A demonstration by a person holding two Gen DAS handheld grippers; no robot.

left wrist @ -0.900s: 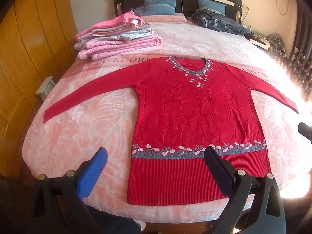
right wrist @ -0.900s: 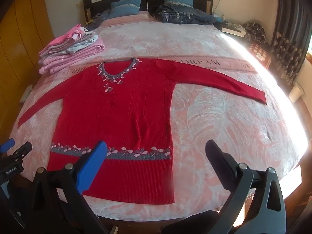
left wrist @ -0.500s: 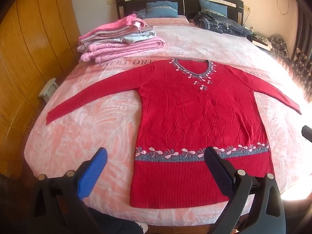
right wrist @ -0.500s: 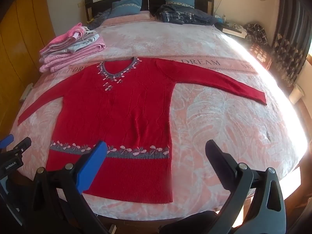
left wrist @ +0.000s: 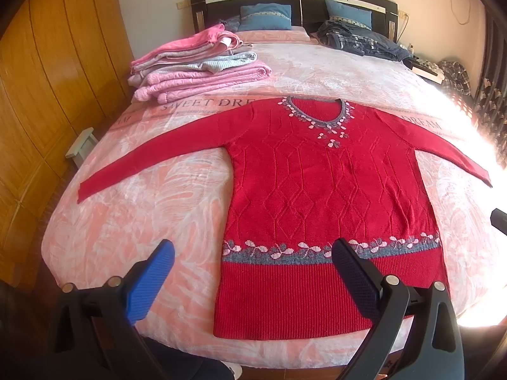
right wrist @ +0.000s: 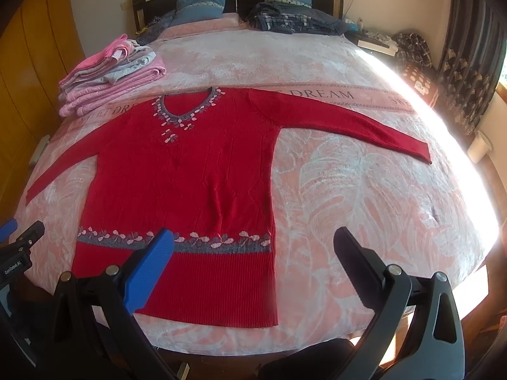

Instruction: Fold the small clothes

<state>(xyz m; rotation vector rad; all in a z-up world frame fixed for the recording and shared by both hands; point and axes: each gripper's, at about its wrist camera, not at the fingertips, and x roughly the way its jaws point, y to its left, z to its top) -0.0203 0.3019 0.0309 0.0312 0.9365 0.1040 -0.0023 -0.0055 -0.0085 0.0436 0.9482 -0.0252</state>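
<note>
The left gripper [left wrist: 253,267] and right gripper [right wrist: 253,253] both gape wide at the bottom of their frames, holding nothing. The bed [left wrist: 133,221] fills each view. The red sweater [left wrist: 320,196] lies flat at centre, sleeves spread. A folded pink pile [left wrist: 196,63] sits upper left.
</note>
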